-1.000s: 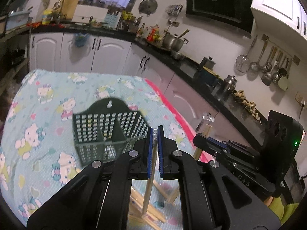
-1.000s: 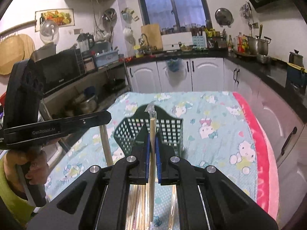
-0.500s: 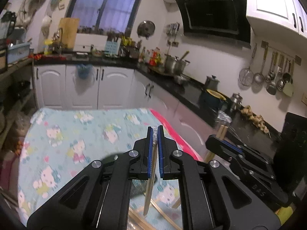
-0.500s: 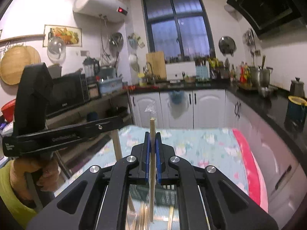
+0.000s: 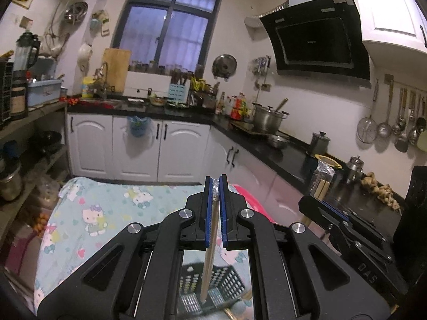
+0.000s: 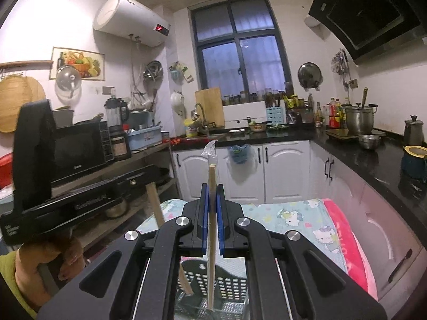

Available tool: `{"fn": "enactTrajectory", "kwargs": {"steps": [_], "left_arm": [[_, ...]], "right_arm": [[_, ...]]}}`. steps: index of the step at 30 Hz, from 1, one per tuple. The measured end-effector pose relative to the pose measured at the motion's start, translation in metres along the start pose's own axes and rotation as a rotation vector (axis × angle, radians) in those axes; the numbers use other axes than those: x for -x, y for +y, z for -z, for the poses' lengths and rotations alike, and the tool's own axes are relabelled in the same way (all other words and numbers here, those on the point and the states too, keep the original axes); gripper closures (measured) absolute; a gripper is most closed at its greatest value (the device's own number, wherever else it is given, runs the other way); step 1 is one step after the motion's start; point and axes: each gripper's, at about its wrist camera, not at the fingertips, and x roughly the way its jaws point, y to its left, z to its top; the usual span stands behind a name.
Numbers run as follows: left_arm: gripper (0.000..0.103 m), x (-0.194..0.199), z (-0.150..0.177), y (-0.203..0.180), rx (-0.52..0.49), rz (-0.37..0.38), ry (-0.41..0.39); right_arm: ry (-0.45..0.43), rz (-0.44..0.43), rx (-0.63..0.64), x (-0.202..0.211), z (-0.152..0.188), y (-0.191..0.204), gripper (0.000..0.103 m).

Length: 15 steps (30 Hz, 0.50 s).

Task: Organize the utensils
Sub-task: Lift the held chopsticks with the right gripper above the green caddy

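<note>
My left gripper [image 5: 216, 186] is shut on a plastic-wrapped pair of wooden chopsticks [image 5: 209, 261] that hangs down with its lower tip over the black perforated utensil basket [image 5: 226, 282]. My right gripper [image 6: 212, 194] is shut on another wrapped chopstick pair [image 6: 212, 229], upright, its tip just above the same basket [image 6: 232, 288]. In the left wrist view the right gripper [image 5: 331, 210] is close on the right. In the right wrist view the left gripper [image 6: 88, 202] sits to the left, held by a hand [image 6: 48, 256].
The basket stands on a table with a pale blue cartoon-cat cloth [image 5: 88, 213] and a pink edge [image 6: 347, 234]. White cabinets [image 6: 283, 170] and a black counter [image 5: 280, 157] run behind and to the right. A shelf with a microwave [image 6: 77, 149] stands to the left.
Both grippers have risen and tipped upward, each still holding its chopsticks. The basket has slid from the middle of both views to the bottom edge, under the hanging tips.
</note>
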Motion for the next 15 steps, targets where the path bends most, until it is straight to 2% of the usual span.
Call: {"fn": "enactTrajectory", "kwargs": {"steps": [8,15], "left_arm": [[0.101,-0.017,0.020,0.013,0.025,-0.012,-0.015],[0.100,-0.036,0.051,0.025,0.054,0.003,0.022]], "right_arm": [[0.012,0.057,-0.046,-0.029,0.023,-0.017,0.097],[0.047,0.095,-0.076,-0.049,0.050,-0.026,0.097]]}}
